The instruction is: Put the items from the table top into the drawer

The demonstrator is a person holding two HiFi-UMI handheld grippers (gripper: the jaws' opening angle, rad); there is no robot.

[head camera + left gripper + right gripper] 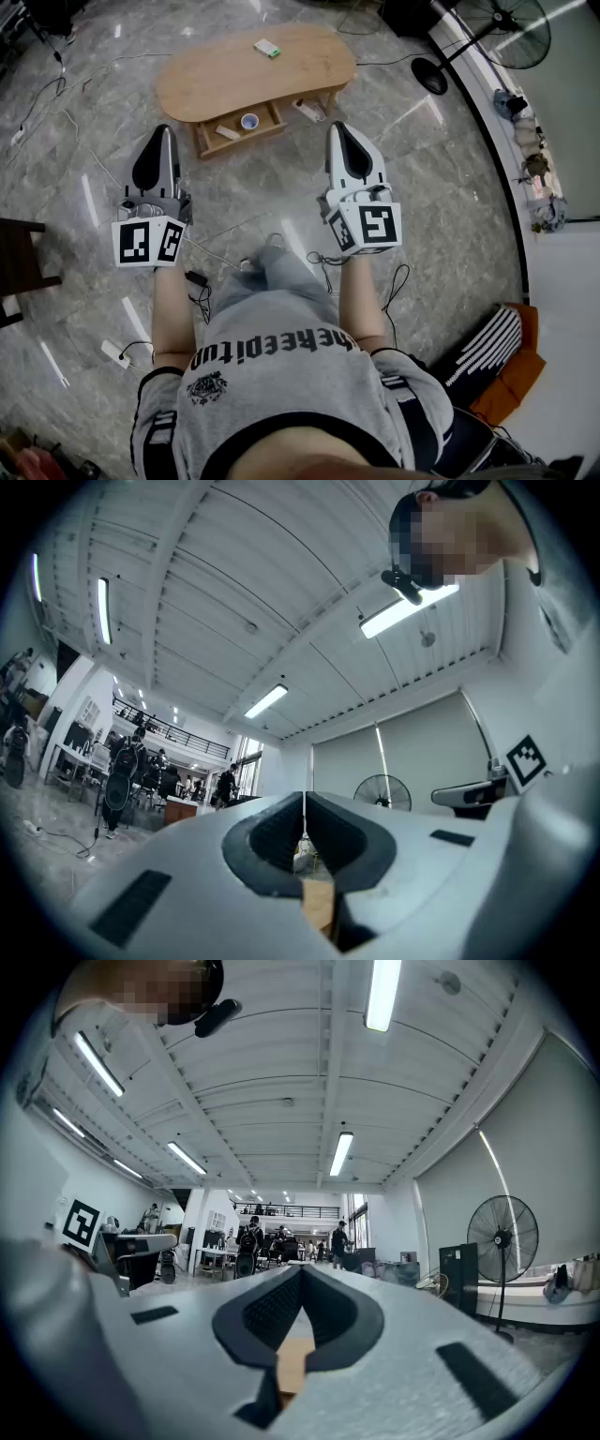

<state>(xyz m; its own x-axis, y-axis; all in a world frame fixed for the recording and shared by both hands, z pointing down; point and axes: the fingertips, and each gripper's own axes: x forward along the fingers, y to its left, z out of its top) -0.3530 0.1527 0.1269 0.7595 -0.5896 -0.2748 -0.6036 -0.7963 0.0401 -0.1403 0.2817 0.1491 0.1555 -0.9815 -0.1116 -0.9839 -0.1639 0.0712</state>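
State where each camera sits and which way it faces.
Head view: on the person's head, looking steeply down at the floor and wooden table; forearms, shirt, left tool and right tool show.
Left gripper view: on the left tool, aimed upward past its shut jaws at ceiling and fan; the person's upper body shows.
Right gripper view: on the right tool, facing the hall and ceiling; shut jaws show.
Shared: both gripper views catch the fan.
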